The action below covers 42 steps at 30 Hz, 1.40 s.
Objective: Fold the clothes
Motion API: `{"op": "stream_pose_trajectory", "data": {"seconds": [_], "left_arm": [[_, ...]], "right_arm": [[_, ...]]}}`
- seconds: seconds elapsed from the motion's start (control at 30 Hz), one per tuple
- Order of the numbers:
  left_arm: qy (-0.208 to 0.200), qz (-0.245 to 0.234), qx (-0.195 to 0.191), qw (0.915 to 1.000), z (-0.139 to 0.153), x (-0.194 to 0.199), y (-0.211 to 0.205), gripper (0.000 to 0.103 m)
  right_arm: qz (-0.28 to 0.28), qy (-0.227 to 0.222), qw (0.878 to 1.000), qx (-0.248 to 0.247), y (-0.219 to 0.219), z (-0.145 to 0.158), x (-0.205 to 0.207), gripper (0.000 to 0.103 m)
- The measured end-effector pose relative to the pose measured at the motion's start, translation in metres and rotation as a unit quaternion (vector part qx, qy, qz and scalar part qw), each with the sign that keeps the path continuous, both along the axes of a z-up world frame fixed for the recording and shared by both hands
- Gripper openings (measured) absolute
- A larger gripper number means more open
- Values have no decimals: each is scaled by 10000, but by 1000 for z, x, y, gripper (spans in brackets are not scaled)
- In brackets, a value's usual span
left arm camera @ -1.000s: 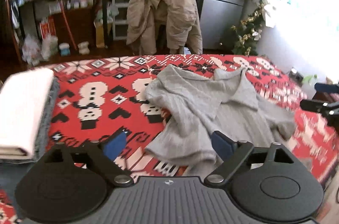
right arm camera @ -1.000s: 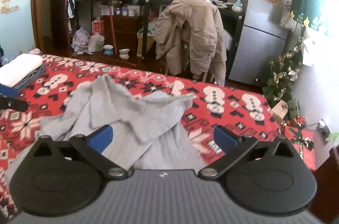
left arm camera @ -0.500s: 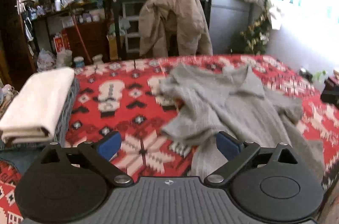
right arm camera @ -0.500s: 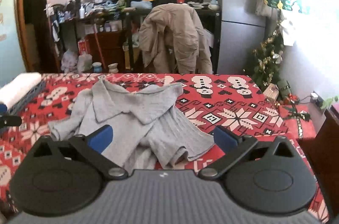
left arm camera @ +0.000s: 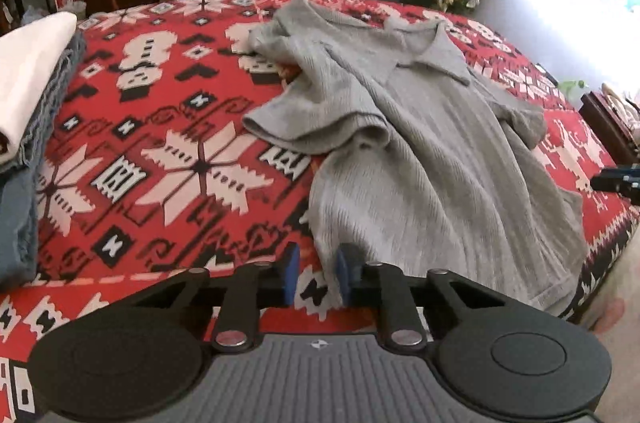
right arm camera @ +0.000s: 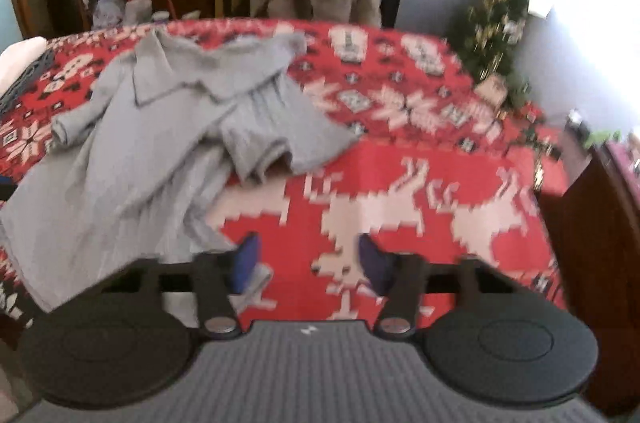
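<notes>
The grey shirt lies unfolded and rumpled on the red patterned bed, collar toward the far side, one sleeve doubled over on the left, hem hanging near the front edge. A folded stack with a white piece on top sits well apart at the bed's left end.

The left hand-held gripper is low at the shirt's lower left corner, its blue pads narrowed to a small gap with the hem edge just at or between them; whether cloth is pinched I cannot tell. The right hand-held gripper stands about half open over the blanket, its left pad right by the shirt's lower right corner, holding nothing that I can see; that view is blurred.

Risks, as I judge them: the left pads may close on the blanket along with the hem, or catch only one layer, so the shirt drags skewed. The doubled sleeve and wrinkles could get folded in if not smoothed.
</notes>
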<state>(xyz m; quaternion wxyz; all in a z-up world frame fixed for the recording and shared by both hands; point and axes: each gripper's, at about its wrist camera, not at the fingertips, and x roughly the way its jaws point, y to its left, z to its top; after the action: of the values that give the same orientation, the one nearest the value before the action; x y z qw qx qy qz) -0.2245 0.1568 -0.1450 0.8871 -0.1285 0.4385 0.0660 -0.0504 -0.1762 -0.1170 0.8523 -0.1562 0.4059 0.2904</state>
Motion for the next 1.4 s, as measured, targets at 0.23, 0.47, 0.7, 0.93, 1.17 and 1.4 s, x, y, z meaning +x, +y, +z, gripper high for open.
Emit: {"op": "stream_pose_trajectory", "data": {"seconds": [0.23,0.47,0.7,0.93,1.17,1.4], "left_arm": [[60,27,-105,9999,2,-1,1,16],[108,68,4,9999,1,0,-6,2],[91,114,116,9998,32,-25,-6,2],[397,180,-209,9988,47,-54,-5,2],[716,169,-331,9967,49,-82,-12,2],[1060,87,-323,9938,27,-81,-17,2]], "right_arm": [[562,227,9981,-85,13,-14,2,35],[1088,441,9929,-174,32,-23,7,12],[489,559,9966,-360,1,0,4,2],[-277,1134,9931,-91,-51,12,-7,2],[-550,1309,9899,-2,-70,16,-22,2],[-825,1417,9864,-69,-80,4,-20,2]]}}
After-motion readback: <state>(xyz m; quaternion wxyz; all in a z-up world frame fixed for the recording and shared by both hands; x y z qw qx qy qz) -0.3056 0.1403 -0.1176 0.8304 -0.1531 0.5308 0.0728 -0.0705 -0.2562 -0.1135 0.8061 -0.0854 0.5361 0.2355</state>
